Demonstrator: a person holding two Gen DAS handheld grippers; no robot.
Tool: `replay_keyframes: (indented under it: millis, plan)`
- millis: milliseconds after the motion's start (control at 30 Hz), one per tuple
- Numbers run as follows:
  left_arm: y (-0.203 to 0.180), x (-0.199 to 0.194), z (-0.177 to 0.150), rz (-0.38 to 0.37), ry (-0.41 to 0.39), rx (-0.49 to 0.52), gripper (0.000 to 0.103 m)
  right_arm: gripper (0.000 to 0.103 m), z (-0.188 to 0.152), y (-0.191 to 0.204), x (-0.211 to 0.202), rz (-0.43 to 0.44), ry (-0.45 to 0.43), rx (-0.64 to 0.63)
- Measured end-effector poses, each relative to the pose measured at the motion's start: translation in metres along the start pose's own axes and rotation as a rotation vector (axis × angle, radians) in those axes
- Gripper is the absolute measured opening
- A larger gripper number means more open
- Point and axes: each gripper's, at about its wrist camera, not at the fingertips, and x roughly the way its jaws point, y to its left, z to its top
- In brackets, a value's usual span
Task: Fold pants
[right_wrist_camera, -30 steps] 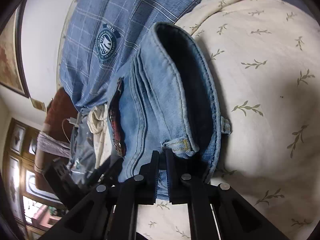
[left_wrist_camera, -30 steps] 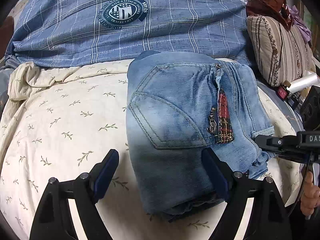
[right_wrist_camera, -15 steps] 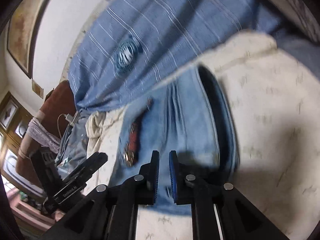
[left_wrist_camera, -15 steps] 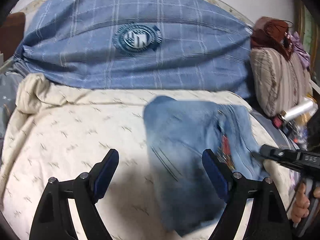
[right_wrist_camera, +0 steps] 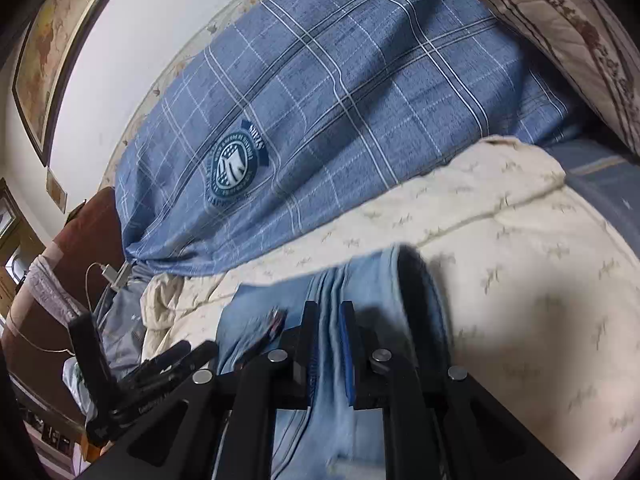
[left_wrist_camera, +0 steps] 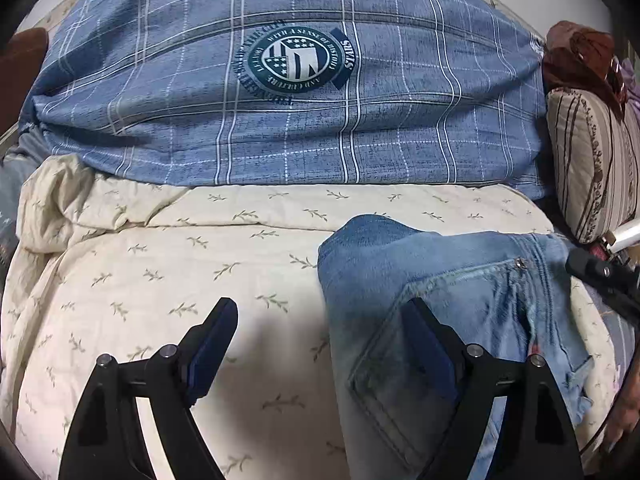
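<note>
While I look through the left wrist camera, my left gripper [left_wrist_camera: 320, 344] hangs with its jaws wide and nothing between them, one blue pad over the sheet [left_wrist_camera: 160, 280] and the other in front of the jeans [left_wrist_camera: 460, 300]. The jeans lie folded on the cream, leaf-printed sheet, toward the lower right, back pocket facing up. Behind them a blue plaid duvet [left_wrist_camera: 200, 100] with a round badge [left_wrist_camera: 298, 60] lies bunched across the bed. A striped pillow [left_wrist_camera: 592, 160] stands at the right edge. The tip of my right gripper [left_wrist_camera: 600, 276] reaches in from the right, just beside the jeans' far edge.

From the right wrist camera, tilted and a little blurred, my right gripper [right_wrist_camera: 328, 344] has its jaws narrow, with a fold of the jeans [right_wrist_camera: 328, 284] running between the pads. I cannot tell for certain whether the pads press on the denim or only flank it. The jeans rest on the sheet [right_wrist_camera: 520, 300] directly ahead. The duvet [right_wrist_camera: 360, 80] fills the upper middle, the pillow [right_wrist_camera: 560, 20] the top right. My left gripper [right_wrist_camera: 176, 356] shows at the lower left, its state unclear from here.
</note>
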Motion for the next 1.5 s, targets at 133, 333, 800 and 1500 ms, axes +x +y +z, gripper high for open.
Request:
replay_keyframes:
  millis: [133, 333, 800, 1500]
  plan:
    - [-0.002, 0.012, 0.004, 0.015, 0.000, 0.025, 0.086, 0.013, 0.009, -0.015, 0.026, -0.019, 0.060, 0.029]
    - [0.000, 0.034, 0.003, 0.028, 0.036, 0.058, 0.088, 0.013, 0.004, -0.030, 0.064, -0.089, 0.206, 0.046]
    - [0.026, -0.006, -0.008, -0.028, 0.015, -0.103, 0.091, 0.013, -0.018, -0.010, -0.011, 0.006, 0.150, -0.033]
    - [0.003, -0.032, -0.048, 0.131, 0.107, 0.034, 0.091, 0.017, -0.064, 0.001, -0.005, -0.101, 0.251, -0.051]
